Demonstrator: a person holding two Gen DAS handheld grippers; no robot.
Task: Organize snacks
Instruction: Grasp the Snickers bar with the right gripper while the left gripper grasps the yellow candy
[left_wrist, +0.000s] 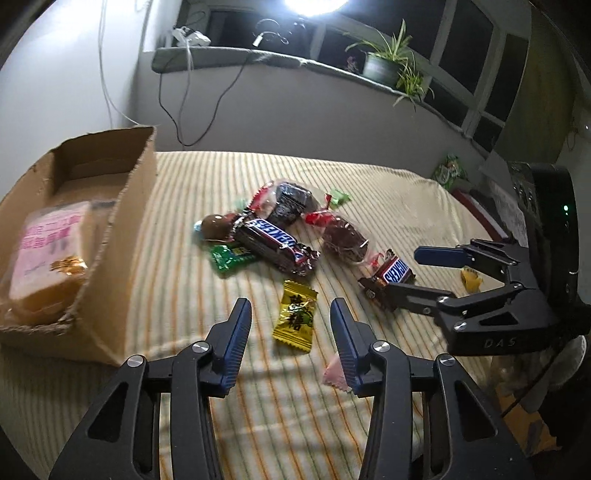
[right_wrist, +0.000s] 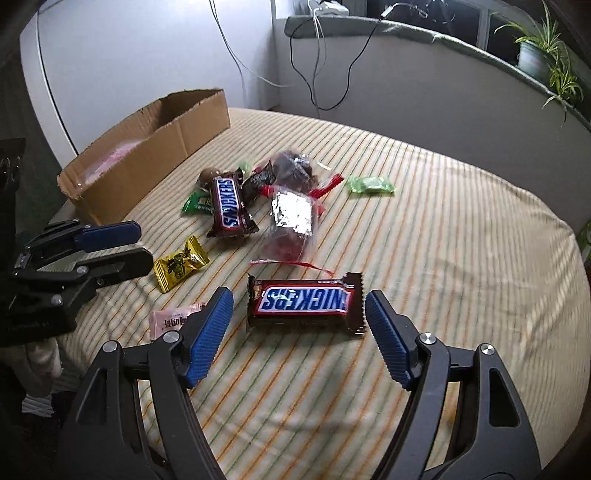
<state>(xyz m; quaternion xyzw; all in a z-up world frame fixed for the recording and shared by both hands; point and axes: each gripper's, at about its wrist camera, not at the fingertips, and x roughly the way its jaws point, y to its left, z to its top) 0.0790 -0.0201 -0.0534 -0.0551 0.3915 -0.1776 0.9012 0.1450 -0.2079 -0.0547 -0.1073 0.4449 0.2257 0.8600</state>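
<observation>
Striped cloth (right_wrist: 424, 221) covers surface; cardboard box (left_wrist: 136, 221) at left, already holding pink packet (left_wrist: 48, 236). Left claw (left_wrist: 291, 332) part-open, empty, straddling yellow candy (left_wrist: 295, 317). Right claw (right_wrist: 299, 325) wide, empty, framing near Snickers bar (right_wrist: 304, 302). Risks: slick wrapper squirting from pads; soft cloth snagging on fingertips; left claw pinching pink wrapper (left_wrist: 334, 373) beside pad.

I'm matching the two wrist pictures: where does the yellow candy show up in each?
Left wrist view: yellow candy at lower centre, just ahead of the left gripper.
Right wrist view: yellow candy at left of centre, beside the left gripper.
Shared landmark: cardboard box.
</observation>
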